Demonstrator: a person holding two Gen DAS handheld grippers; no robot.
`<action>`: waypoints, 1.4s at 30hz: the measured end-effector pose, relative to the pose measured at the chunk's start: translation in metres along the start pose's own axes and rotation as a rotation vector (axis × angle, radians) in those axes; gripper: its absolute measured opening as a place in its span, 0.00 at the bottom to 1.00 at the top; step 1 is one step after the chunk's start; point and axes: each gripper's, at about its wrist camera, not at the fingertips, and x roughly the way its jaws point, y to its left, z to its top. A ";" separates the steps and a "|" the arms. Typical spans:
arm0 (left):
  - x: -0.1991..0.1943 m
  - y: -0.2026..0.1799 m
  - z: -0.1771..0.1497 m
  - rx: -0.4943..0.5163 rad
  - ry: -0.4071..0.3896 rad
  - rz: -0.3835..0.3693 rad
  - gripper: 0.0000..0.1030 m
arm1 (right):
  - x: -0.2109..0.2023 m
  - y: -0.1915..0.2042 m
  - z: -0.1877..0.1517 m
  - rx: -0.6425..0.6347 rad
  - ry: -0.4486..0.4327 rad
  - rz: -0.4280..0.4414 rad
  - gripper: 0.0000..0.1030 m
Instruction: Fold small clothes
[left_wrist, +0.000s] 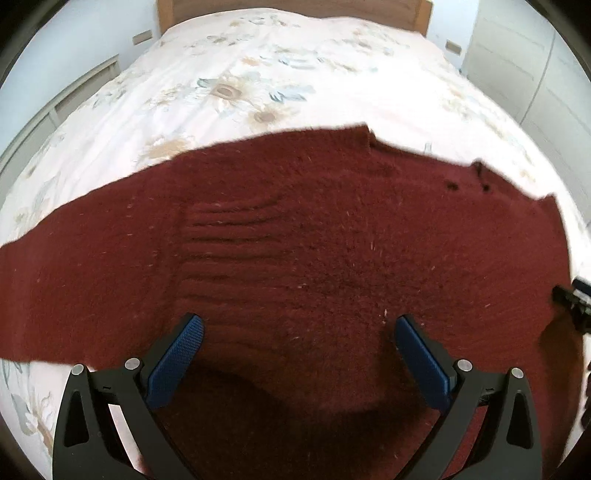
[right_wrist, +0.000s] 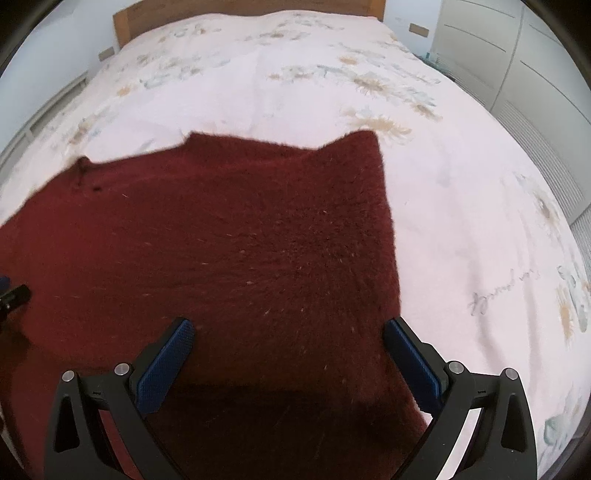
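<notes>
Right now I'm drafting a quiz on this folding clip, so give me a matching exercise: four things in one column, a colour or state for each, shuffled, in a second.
Column one:
1. sweater
2. bedspread
3. headboard
4. left gripper

Column two:
A. brown wood
B. open, above the knit
C. dark red, spread flat
D. pale pink with a flower print

Pairs: 1-C, 2-D, 3-A, 4-B
</notes>
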 end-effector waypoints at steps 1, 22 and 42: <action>-0.006 0.005 0.001 -0.022 0.002 -0.009 0.99 | -0.007 0.001 -0.001 0.007 -0.003 0.016 1.00; -0.112 0.201 -0.056 -0.469 -0.010 0.242 0.99 | -0.089 0.012 -0.034 -0.021 -0.094 0.011 1.00; -0.077 0.355 -0.066 -0.893 0.008 0.313 0.76 | -0.078 -0.007 -0.052 0.042 -0.036 -0.021 1.00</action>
